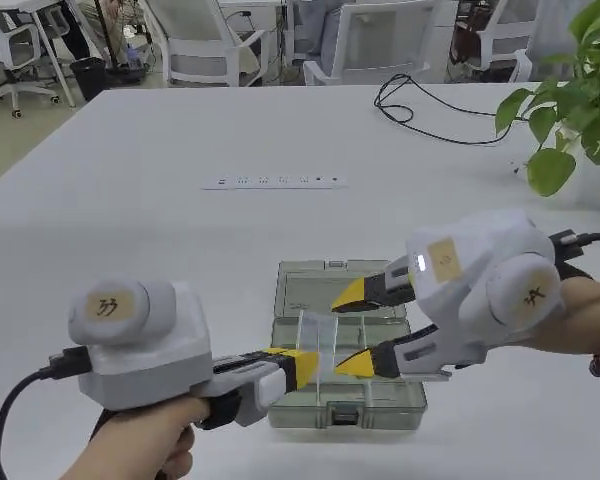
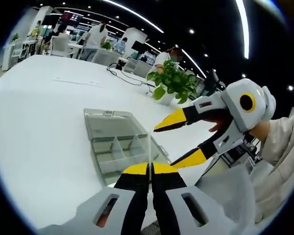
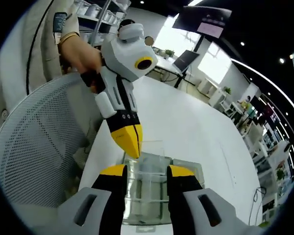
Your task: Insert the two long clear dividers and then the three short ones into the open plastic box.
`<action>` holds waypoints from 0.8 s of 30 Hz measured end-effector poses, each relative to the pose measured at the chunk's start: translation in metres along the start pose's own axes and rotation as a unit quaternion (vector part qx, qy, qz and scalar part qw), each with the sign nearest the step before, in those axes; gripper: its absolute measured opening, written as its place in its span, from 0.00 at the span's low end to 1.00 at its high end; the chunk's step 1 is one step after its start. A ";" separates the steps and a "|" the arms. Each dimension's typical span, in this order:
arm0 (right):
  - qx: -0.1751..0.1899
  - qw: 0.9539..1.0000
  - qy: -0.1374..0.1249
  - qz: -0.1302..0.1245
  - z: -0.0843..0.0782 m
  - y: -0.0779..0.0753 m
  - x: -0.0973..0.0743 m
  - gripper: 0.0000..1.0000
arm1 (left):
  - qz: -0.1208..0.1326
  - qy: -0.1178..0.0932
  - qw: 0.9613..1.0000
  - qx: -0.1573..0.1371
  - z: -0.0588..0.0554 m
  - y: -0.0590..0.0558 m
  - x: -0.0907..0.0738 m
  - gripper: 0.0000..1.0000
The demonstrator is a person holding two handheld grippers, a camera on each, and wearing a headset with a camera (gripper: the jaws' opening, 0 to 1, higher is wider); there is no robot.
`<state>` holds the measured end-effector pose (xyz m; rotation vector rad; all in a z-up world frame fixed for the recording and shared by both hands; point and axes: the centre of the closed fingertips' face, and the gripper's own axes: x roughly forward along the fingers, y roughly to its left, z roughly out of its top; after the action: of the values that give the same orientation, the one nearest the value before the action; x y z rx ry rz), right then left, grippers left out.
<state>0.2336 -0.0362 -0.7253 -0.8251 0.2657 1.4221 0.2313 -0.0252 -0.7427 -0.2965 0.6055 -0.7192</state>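
Left gripper [image 1: 298, 366], held in a hand [image 1: 150, 445] at the lower left of the head view: yellow-tipped jaws pressed together on the near edge of a clear divider [image 1: 314, 338]. The divider stands upright on edge above the open plastic box [image 1: 380, 412]; whether its lower edge sits in a slot cannot be told. Right gripper [image 1: 335, 340], entering from the right: jaws wide apart, one tip above and one below, just beside the divider's far edge; contact with the divider cannot be told.

Left gripper view: own jaws closed on the thin divider edge, the box [image 2: 95, 128] beyond them on the white table [image 2: 34, 122], partition walls visible inside its tray. The right gripper [image 2: 179, 139] stands over the box's right side, jaws spread.

Right gripper view: own jaws [image 3: 147, 171] apart, the divider [image 3: 154, 154] between them, its corner pinched in the tip of the left gripper [image 3: 133, 147].

Background, head view: power strip [image 1: 275, 182] at mid-table, black cable [image 1: 420, 110] and potted plant [image 1: 570, 100] at the far right, well apart from the box.
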 end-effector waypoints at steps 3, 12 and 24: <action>0.016 1.000 -0.013 0.011 0.005 0.002 -0.001 0.33 | -0.001 -0.002 1.000 0.020 -0.001 0.002 -0.002 0.00; 0.052 0.997 -0.040 0.050 0.016 0.007 -0.006 0.31 | -0.031 0.020 0.993 0.111 -0.010 -0.009 -0.001 0.00; 0.068 0.986 -0.043 0.145 0.016 0.036 -0.014 0.26 | -0.090 0.038 0.975 0.202 -0.021 -0.035 -0.003 0.00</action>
<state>0.1920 -0.0390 -0.7172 -0.6299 0.4255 1.6872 0.1983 -0.0494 -0.7423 0.0543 0.4937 -1.0115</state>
